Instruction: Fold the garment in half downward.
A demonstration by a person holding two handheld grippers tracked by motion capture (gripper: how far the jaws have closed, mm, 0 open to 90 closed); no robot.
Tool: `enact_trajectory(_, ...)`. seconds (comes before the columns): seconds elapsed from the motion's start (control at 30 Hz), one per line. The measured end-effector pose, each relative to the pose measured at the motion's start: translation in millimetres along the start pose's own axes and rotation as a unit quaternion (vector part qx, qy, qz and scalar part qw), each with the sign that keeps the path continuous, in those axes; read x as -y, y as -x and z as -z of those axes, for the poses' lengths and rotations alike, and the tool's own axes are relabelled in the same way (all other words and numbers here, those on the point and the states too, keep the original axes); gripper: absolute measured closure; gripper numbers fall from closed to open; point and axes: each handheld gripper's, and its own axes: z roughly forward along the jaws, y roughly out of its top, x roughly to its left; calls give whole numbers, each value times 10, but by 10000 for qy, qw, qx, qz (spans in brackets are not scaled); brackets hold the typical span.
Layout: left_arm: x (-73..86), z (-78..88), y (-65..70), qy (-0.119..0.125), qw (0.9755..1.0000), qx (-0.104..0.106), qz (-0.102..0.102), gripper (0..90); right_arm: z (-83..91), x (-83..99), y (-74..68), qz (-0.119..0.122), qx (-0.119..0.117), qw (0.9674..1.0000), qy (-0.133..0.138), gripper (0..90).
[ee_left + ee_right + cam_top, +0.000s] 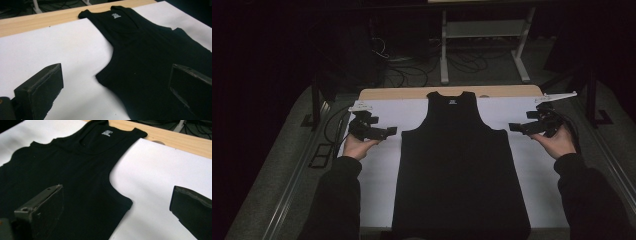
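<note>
Left gripper [388,132] is hovering off the tank top's [459,165] left edge, jaws spread, nothing between them. Right gripper [516,127] is mirroring it on the other side, also spread and empty. Both are pointing inward at armpit height, each just beside its own armhole corner, so neither arm is nearer overall. Tank top is lying flat on the white sheet [377,170] covering the worktop [412,93], long axis running away from the person, neck at the far end, hem at the near edge. No containers on the worktop.
</note>
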Motion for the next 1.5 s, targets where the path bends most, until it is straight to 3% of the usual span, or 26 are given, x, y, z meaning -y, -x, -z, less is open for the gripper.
enact_trajectory(0.3,50,-144,-56,-86,9999,4,88,0,-100,30,52,-75,-17,9999,-80,0)
enact_trajectory(0.93,123,-452,-85,-357,9993,56,83,0,-398,115,62,-131,-60,9994,-312,0)
enact_trajectory(1.5,198,-687,-91,-666,9976,126,135,0,-619,226,97,-170,-45,9986,-509,33)
